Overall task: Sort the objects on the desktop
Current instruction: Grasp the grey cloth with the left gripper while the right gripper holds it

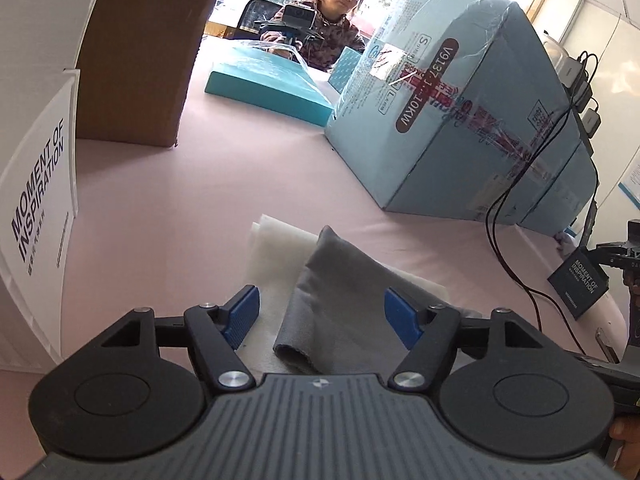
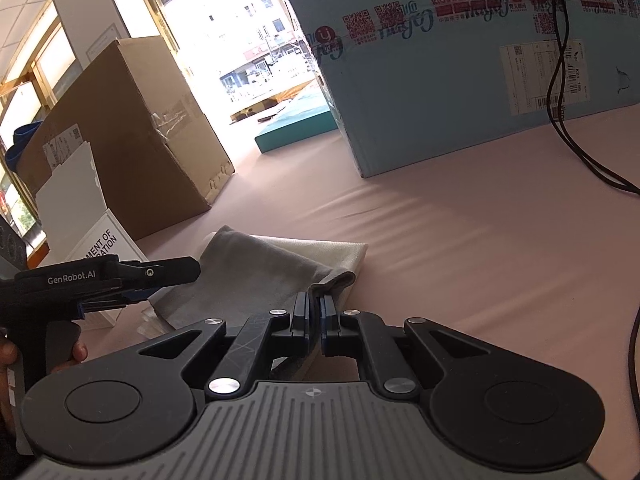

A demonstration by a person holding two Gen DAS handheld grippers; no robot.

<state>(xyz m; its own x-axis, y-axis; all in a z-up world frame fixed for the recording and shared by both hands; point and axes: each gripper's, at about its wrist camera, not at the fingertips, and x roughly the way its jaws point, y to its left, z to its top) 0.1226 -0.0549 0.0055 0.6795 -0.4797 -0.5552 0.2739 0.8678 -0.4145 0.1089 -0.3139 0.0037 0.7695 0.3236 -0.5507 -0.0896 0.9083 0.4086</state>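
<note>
Left wrist view: the left claw (image 1: 322, 312) fills the lower frame, its blue-padded fingers (image 1: 240, 316) spread wide apart with nothing between them. Just ahead, at lower centre, a grey cloth pouch (image 1: 340, 300) lies on the pink desk (image 1: 200, 184), partly over a white foam sheet (image 1: 276, 248). The pouch's folded edge sits between the two pads without visible contact.

Left edge of the frame: a white box (image 1: 40, 208) printed "MOMENT OF INSPIRATION" stands upright. A brown cardboard box (image 1: 140, 48) stands behind it at upper left. A large light-blue carton (image 1: 460, 120) takes the upper right, with a flat teal box (image 1: 268, 84) beside it at upper centre. A small dark box (image 1: 580, 284) with the same printed words shows at the right edge, next to black cables (image 1: 516, 240). A seated person (image 1: 320, 28) is in the background at top centre.

Right wrist view: the right claw (image 2: 316, 316), lower centre, has its jaws together, clamped on the near corner of the grey cloth pouch (image 2: 248, 276). The pouch lies over the white foam sheet (image 2: 340, 252) on the desk (image 2: 480, 240). The left claw (image 2: 176, 270) enters from the left edge at mid-height, held by a hand (image 2: 60, 356).
</note>
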